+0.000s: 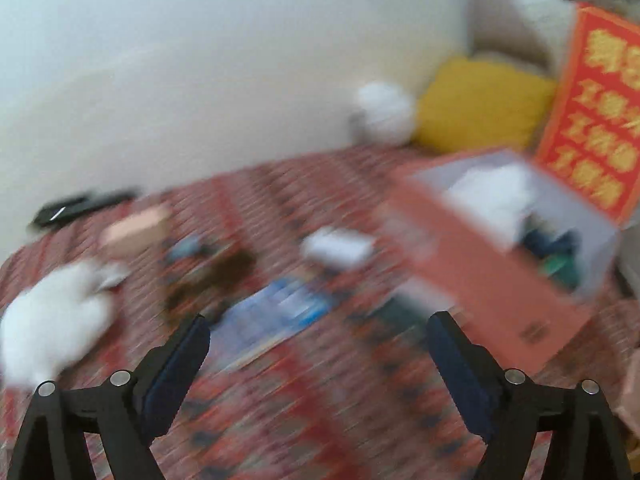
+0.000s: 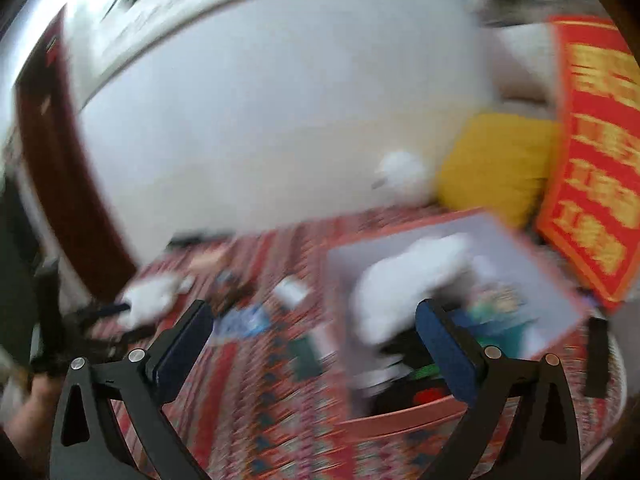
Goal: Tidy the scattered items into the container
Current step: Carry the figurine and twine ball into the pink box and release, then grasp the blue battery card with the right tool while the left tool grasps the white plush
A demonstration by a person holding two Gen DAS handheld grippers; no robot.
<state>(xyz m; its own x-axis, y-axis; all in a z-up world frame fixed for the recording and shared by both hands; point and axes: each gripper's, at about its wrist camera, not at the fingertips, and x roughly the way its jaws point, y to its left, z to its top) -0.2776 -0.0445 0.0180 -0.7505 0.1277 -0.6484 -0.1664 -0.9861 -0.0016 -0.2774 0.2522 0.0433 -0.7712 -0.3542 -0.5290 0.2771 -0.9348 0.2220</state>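
Observation:
Both views are blurred by motion. An orange cardboard box (image 1: 476, 264) (image 2: 400, 420) stands open on the patterned red cloth, with a white fluffy thing (image 1: 496, 196) (image 2: 408, 280) and dark and green items inside. On the cloth lie a white fluffy toy (image 1: 52, 320) (image 2: 148, 300), a blue packet (image 1: 276, 312) (image 2: 244, 322), a small white box (image 1: 336, 246) (image 2: 292, 290), a brown item (image 1: 212, 276) and a pinkish box (image 1: 134, 232). My left gripper (image 1: 316, 340) is open and empty above the blue packet. My right gripper (image 2: 314, 328) is open and empty at the box's near-left corner.
A white wall rises behind the cloth-covered surface (image 1: 304, 400). A yellow cushion (image 1: 480, 108) (image 2: 496, 164), a white round object (image 1: 384, 112) and a red sign with gold characters (image 1: 596, 116) (image 2: 596, 152) stand at the back right. A black device (image 1: 80, 204) lies far left.

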